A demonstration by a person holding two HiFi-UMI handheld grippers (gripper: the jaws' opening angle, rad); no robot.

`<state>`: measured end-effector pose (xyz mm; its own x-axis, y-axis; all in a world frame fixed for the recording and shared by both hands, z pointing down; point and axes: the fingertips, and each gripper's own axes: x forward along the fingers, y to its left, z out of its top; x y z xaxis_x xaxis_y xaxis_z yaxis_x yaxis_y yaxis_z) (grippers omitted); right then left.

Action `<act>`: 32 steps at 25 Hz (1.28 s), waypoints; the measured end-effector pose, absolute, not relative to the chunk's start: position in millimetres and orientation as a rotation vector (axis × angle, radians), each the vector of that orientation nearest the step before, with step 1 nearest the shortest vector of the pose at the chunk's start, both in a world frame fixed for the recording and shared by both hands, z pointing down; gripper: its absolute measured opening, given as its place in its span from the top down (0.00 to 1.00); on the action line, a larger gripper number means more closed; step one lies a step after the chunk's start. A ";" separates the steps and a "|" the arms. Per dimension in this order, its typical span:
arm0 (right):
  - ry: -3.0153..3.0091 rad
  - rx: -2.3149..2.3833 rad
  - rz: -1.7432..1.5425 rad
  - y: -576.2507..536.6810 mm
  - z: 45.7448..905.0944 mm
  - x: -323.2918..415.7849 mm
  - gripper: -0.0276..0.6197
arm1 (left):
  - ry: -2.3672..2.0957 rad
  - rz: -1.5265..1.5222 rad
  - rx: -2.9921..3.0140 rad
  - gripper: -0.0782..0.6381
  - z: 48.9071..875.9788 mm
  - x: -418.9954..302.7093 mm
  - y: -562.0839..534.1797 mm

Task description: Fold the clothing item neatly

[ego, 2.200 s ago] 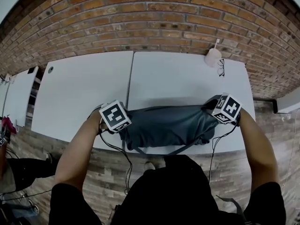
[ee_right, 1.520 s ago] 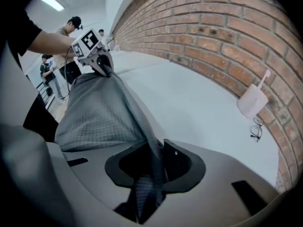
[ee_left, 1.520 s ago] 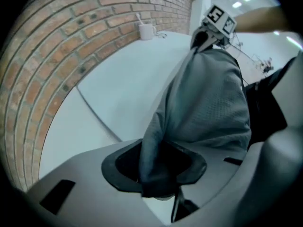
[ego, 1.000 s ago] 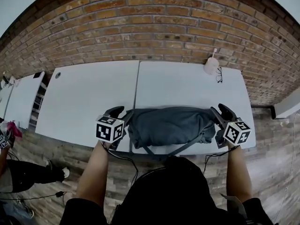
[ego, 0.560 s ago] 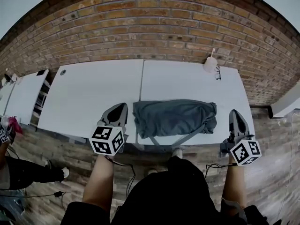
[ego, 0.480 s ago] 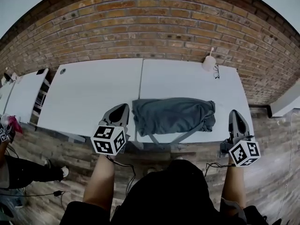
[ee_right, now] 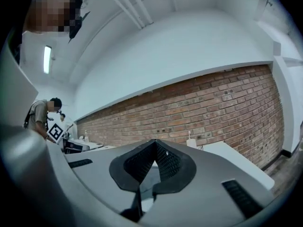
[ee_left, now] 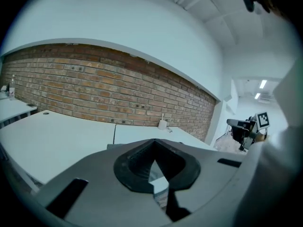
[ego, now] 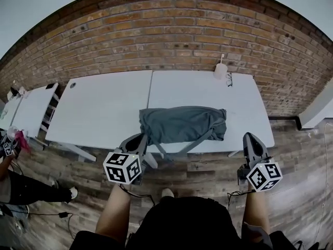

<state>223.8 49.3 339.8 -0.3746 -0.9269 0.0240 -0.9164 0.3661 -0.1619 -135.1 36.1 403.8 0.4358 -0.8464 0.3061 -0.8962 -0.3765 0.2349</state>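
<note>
The grey-green garment (ego: pixel 182 123) lies folded into a long band near the front edge of the white table (ego: pixel 99 105), with a strap hanging over the edge. My left gripper (ego: pixel 138 138) is shut and empty, held off the table's front edge just left of the garment. The right gripper (ego: pixel 249 138) is also shut and empty, over the wooden floor off the table's right front corner. Both are apart from the cloth. In the left gripper view the jaws (ee_left: pixel 154 144) meet at the tips with nothing between them. The same shows in the right gripper view (ee_right: pixel 154 144).
A white cup (ego: pixel 220 70) and a pair of glasses (ego: pixel 229 79) sit at the table's far right by the brick wall (ego: pixel 166 30). Another white table (ego: pixel 28 111) stands to the left, with a person (ego: pixel 9 155) beside it. Wooden floor (ego: pixel 208 165) lies under my grippers.
Both grippers left the garment's ends, shut their jaws and drew back from the table toward me. The garment stays folded on the table, and the head view has backed away.
</note>
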 end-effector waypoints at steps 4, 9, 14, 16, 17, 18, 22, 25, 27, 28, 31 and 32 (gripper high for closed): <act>2.637 -1.674 -0.195 97.8 349.4 247.3 0.96 | -1.493 0.188 2.340 0.90 401.7 -91.3 81.6; 2.670 -1.575 -0.237 152.7 362.7 286.9 0.96 | -1.564 0.254 2.342 0.89 405.8 -43.3 148.2; 2.660 -1.458 -0.348 188.3 374.6 306.0 0.96 | -1.638 0.301 2.275 0.89 407.4 -23.8 218.9; 2.675 -1.406 -0.380 198.9 379.5 302.5 0.96 | -1.661 0.351 2.248 0.89 408.6 -24.2 241.4; 2.680 -1.383 -0.399 203.7 382.1 299.6 0.96 | -1.673 0.371 2.233 0.89 408.8 -26.5 250.3; 2.683 -1.365 -0.420 208.7 385.4 296.7 0.96 | -1.686 0.380 2.214 0.89 409.0 -29.5 258.4; 2.707 -1.316 -0.499 228.8 398.9 284.3 0.96 | -1.763 0.356 2.139 0.89 405.3 -46.1 285.2; 2.733 -1.304 -0.520 243.9 405.9 277.5 0.96 | -1.761 0.378 2.123 0.89 407.6 -52.5 302.2; 2.740 -1.312 -0.524 252.6 409.6 275.0 0.96 | -1.742 0.405 2.135 0.89 411.0 -52.6 312.3; 2.735 -1.316 -0.535 257.3 410.9 273.7 0.96 | -1.735 0.417 2.144 0.89 412.1 -52.8 317.8; 2.666 -1.285 -0.632 278.3 409.1 266.0 0.96 | -1.730 0.446 2.183 0.89 410.3 -58.7 336.6; 2.653 -1.275 -0.648 287.8 406.6 261.4 0.96 | -1.726 0.444 2.202 0.89 407.5 -61.7 343.5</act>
<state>261.4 287.8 406.6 -0.6354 -0.7691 0.0689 -0.7142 0.5515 -0.4311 -61.7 343.5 407.5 0.2271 -0.8770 0.4234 -0.9724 -0.2279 0.0497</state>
